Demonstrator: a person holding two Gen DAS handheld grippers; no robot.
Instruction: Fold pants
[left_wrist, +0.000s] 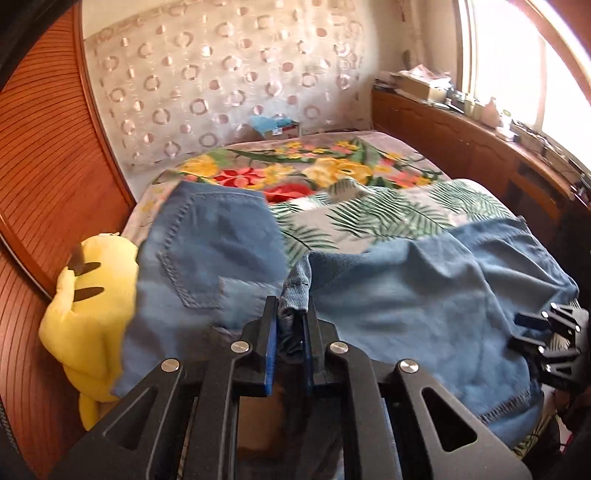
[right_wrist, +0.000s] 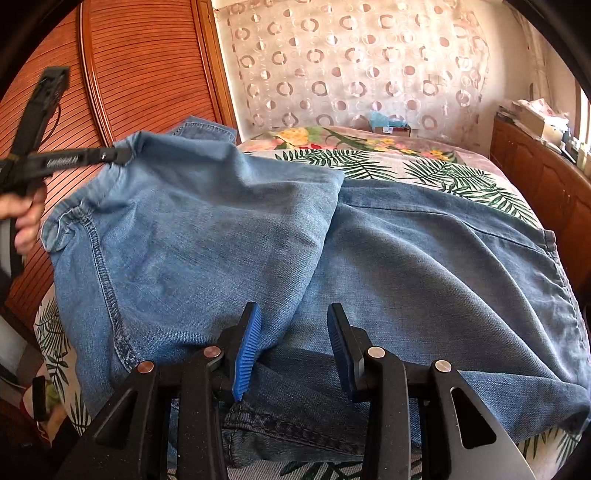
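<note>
Left gripper (left_wrist: 290, 317): blue pads nearly together, pinching a fold of denim, angled down, raised at the left in the right wrist view, a bare hand (right_wrist: 26, 218) on its handle. Right gripper (right_wrist: 293, 325): jaws part-open, angled down, 2 pads apart with cloth bunched between them.

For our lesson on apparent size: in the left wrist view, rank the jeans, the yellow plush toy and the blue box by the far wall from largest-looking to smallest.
1. jeans
2. yellow plush toy
3. blue box, though it lies farthest off, so its true size is unsure.
</note>
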